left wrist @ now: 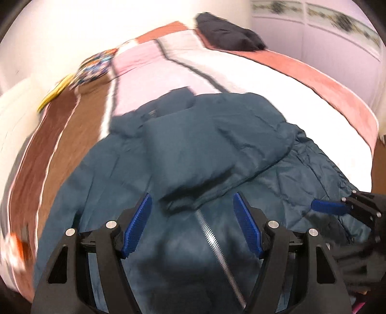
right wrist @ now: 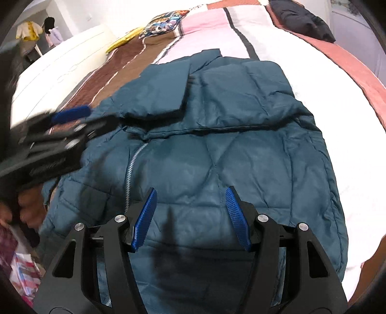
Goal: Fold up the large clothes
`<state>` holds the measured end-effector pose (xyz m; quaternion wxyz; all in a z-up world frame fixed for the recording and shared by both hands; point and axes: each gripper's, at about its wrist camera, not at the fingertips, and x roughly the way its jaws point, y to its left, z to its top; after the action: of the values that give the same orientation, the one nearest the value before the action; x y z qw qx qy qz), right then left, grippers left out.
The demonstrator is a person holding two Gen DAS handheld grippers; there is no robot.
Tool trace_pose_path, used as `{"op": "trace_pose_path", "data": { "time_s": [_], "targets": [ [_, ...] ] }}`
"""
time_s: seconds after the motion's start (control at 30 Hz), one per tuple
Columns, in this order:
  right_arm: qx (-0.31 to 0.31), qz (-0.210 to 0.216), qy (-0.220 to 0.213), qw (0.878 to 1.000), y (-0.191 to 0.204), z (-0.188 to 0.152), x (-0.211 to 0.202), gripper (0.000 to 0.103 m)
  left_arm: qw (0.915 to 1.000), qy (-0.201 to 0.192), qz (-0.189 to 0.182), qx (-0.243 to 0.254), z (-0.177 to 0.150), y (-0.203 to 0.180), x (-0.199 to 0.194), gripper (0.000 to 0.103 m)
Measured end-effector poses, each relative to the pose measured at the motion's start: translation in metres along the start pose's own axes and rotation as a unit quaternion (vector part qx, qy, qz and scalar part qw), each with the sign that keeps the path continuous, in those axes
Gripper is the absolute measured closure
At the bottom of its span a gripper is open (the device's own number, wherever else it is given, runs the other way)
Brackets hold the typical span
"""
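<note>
A teal puffer jacket (left wrist: 217,145) lies front-up on the bed, its silver zipper (left wrist: 212,239) running toward me. Both sleeves are folded across the chest (right wrist: 236,96). My left gripper (left wrist: 191,217) hovers open over the lower front, just short of a folded sleeve cuff (left wrist: 193,188), with nothing between its blue pads. My right gripper (right wrist: 190,212) also stands open over the jacket's quilted front (right wrist: 217,157), gripping nothing. In the right wrist view the left gripper's blue finger (right wrist: 72,114) shows blurred at the jacket's left edge. The right gripper's finger (left wrist: 328,207) shows at the jacket's right side.
The bed has a striped brown, pink and white cover (right wrist: 313,72). A black garment (right wrist: 301,17) lies at the far end, with a colourful cushion (right wrist: 164,21) and a yellow item (right wrist: 125,39) at far left. A person's hand (right wrist: 29,207) holds the left gripper.
</note>
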<state>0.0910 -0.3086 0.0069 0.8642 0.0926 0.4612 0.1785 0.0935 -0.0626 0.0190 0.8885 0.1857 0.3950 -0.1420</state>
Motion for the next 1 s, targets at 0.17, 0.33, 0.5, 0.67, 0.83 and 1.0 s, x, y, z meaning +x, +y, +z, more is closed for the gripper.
{"op": "trace_pose_path", "data": {
  "time_s": [0.17, 0.33, 0.5, 0.67, 0.83, 1.0],
  "targets": [
    [0.012, 0.010, 0.002, 1.000, -0.015, 0.000, 0.006, 0.043, 0.9948, 0.040, 0.029, 0.090, 0.019, -0.029, 0.037, 0.034],
    [0.005, 0.023, -0.009, 1.000, -0.020, 0.000, 0.004, 0.044, 0.9902, 0.068, 0.066, 0.102, 0.032, -0.030, 0.065, 0.049],
    [0.007, 0.046, -0.008, 0.999, -0.026, 0.000, 0.006, 0.044, 0.9945, 0.074, 0.074, -0.006, 0.044, 0.006, 0.062, 0.093],
    [-0.001, 0.077, -0.017, 0.997, -0.027, 0.001, 0.004, 0.043, 0.9787, 0.042, 0.088, -0.180, 0.036, 0.079, 0.029, 0.099],
    [-0.019, 0.110, -0.008, 0.994, -0.023, 0.002, 0.008, 0.035, 0.9395, 0.086, 0.149, -0.296, -0.007, 0.150, 0.022, 0.099],
    [-0.039, 0.144, -0.005, 0.989, -0.014, 0.001, 0.008, 0.025, 0.9027, 0.126, 0.170, -0.375, -0.048, 0.184, 0.027, 0.090]
  ]
}}
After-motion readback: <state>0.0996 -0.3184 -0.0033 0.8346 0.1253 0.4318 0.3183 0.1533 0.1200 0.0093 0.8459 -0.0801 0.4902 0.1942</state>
